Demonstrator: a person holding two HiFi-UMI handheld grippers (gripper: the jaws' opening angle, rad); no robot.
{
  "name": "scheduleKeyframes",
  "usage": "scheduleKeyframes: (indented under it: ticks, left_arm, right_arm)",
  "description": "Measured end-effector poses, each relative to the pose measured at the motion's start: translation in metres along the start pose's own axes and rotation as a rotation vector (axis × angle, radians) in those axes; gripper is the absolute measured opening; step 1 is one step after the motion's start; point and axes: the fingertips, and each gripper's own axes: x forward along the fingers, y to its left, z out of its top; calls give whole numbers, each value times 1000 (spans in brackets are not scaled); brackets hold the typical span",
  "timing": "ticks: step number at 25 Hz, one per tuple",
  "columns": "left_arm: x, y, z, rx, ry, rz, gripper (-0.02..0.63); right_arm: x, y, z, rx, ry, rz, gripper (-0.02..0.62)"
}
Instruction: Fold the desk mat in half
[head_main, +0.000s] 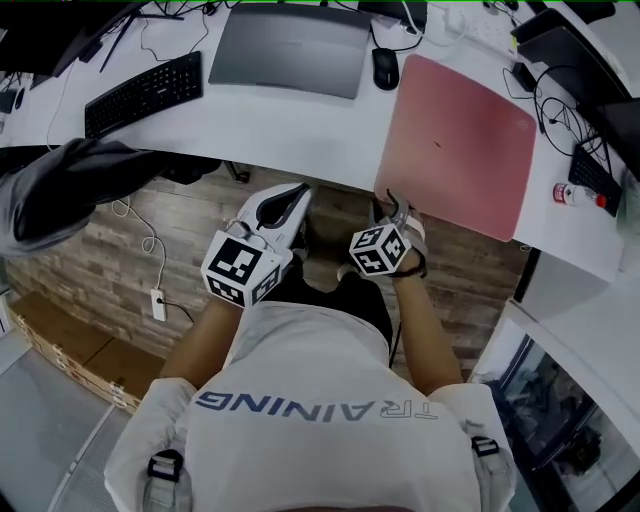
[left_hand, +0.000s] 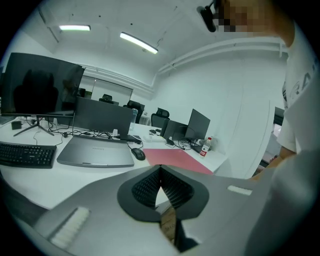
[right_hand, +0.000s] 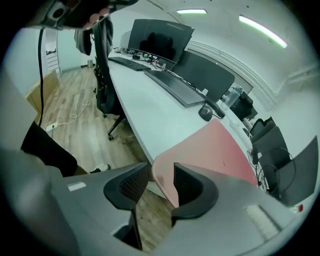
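The pink desk mat (head_main: 460, 140) lies flat on the white desk (head_main: 300, 130), with its near left corner hanging over the desk's front edge. My right gripper (head_main: 392, 205) is at that corner. In the right gripper view its jaws (right_hand: 161, 172) stand open, the mat's corner (right_hand: 165, 172) lies between the pads, and the rest of the mat (right_hand: 215, 147) stretches away behind. My left gripper (head_main: 300, 190) hangs in front of the desk edge, left of the mat. Its jaws (left_hand: 160, 169) are shut with nothing between them, and the mat (left_hand: 172, 159) shows beyond.
A closed grey laptop (head_main: 290, 45) and a black mouse (head_main: 385, 68) sit left of the mat, with a black keyboard (head_main: 143, 92) further left. A small bottle (head_main: 575, 195) and cables lie to the mat's right. A chair draped with a jacket (head_main: 70, 185) stands at the left.
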Motion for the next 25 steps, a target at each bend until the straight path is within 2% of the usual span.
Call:
scheduleKeyframes:
  ticks: [3,5,8,12,15,18,21,25]
  left_arm:
    - [-2,0,-7,-2,12,-3,0]
    - [-4,0,-10,-4,19,-2,0]
    - [-5,1,-11,-4,25,0,0]
    - [-6,-2,-8,2,20,-11,0]
    - [-3,-9,-4,14,15,-28,0]
    - [4,-25,2,29,8,-48,0]
    - [17,-46,11,55,2,-83,0]
    - [35,-77,22,88,-5,-140,0]
  right_arm:
    - [14,5,-3,-32,40,-41,170]
    - [18,3,-5,-31,56,-71,129]
    - [16,2,-3,-9,53,-71,122]
    - [1,-4,4,57,-7,-71,31]
    - [-4,-14,6,162,-45,-47,29]
    - [-18,-32,2,330,-110,-7,28]
    - [-37,-59,-12,483,-172,-28,28]
    - [-55,-93,-41,517,-189,-109,26]
